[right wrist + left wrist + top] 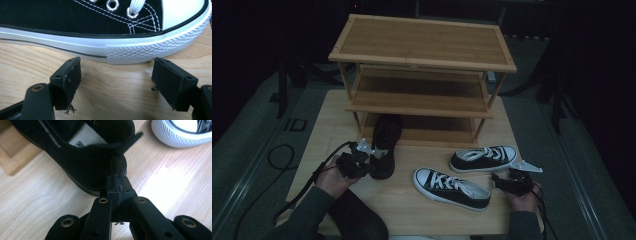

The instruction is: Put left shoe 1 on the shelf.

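Step in hand, as judged: putting shoes on the rack (422, 60), with the black shoe (384, 145) first. Left gripper (364, 162) clenched, fingers (117, 187) pressed together at the heel of the black shoe, apparently pinching a thin bit of the heel edge or pull tab; exact hold hard to tell, since all is dark there. Black shoe resting on the tabletop (332, 130), toe pointing into the lowest shelf of the rack, heel toward the person.

Right gripper (502, 182) released, fingers (67, 77) wide apart and holding nothing, low over the tabletop, just beside the white toe cap of a black-and-white sneaker (100, 27). In the high view, two such sneakers lying in front of the rack: one (452, 187) in the middle of the tabletop, another (484, 159) behind it, nearer to the rack.

Next move, probably: push or lift the black shoe forward until fully on the lowest shelf. Calls for a firm hold on the heel, because a thin pinch can slip, and for keeping the shoe straight so as not to hit the rack legs. Then open the left fingers. For the right side: come closer to a sneaker and close on its side wall.
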A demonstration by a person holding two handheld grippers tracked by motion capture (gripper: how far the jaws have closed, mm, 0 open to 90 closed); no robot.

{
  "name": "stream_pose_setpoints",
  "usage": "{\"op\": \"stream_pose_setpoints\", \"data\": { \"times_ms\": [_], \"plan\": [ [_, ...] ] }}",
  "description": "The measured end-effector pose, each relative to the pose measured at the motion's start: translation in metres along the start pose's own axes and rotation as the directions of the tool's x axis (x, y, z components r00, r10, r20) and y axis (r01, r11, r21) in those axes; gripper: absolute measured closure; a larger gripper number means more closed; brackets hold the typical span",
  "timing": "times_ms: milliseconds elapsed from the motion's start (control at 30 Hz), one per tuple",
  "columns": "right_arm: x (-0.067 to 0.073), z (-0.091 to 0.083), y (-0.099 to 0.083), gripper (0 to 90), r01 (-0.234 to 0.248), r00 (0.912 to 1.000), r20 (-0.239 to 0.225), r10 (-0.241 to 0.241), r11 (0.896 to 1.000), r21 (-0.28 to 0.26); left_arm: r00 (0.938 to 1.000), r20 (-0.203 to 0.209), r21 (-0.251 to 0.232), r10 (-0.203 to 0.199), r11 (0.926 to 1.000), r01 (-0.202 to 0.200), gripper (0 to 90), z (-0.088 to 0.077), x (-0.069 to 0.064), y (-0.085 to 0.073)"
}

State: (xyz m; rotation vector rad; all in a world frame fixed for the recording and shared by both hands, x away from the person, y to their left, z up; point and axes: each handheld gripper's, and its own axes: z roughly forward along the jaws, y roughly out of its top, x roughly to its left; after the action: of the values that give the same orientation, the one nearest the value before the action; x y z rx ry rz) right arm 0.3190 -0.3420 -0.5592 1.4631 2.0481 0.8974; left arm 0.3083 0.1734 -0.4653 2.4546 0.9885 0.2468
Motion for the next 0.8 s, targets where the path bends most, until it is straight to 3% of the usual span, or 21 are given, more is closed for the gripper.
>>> {"op": "stream_pose_setpoints", "data": {
  "times_ms": [100, 167, 367, 500, 600, 800],
  "plan": [
    [0.0, 0.0, 0.0, 23.4, 0.0, 1.0, 0.0, 0.0, 1.0, 0.0, 0.9998, 0.004, 0.019, 0.018, 0.9997, -0.019, 89.8, 0.007, -0.004, 0.001],
    [0.0, 0.0, 0.0, 23.4, 0.0, 1.0, 0.0, 0.0, 1.0, 0.0, 0.9993, -0.019, 0.034, 0.031, 0.999, -0.031, 89.8, 0.009, -0.006, 0.003],
    [0.0, 0.0, 0.0, 23.4, 0.0, 1.0, 0.0, 0.0, 1.0, 0.0, 0.9982, -0.038, 0.039, 0.048, 0.9982, -0.046, 89.8, 0.01, -0.006, 0.008],
    [0.0, 0.0, 0.0, 23.4, 0.0, 1.0, 0.0, 0.0, 1.0, 0.0, 0.9982, -0.049, 0.015, 0.034, 0.9993, -0.034, 89.8, 0.007, -0.004, 0.012],
    [0.0, 0.0, 0.0, 23.4, 0.0, 1.0, 0.0, 0.0, 1.0, 0.0, 0.9965, -0.081, 0.012, 0.023, 0.9997, -0.022, 89.7, 0.005, -0.001, 0.015],
    [0.0, 0.0, 0.0, 23.4, 0.0, 1.0, 0.0, 0.0, 1.0, 0.0, 0.9959, -0.062, 0.018, 0.065, 0.9978, -0.064, 89.7, 0.004, -0.01, 0.018]
  ]
}}
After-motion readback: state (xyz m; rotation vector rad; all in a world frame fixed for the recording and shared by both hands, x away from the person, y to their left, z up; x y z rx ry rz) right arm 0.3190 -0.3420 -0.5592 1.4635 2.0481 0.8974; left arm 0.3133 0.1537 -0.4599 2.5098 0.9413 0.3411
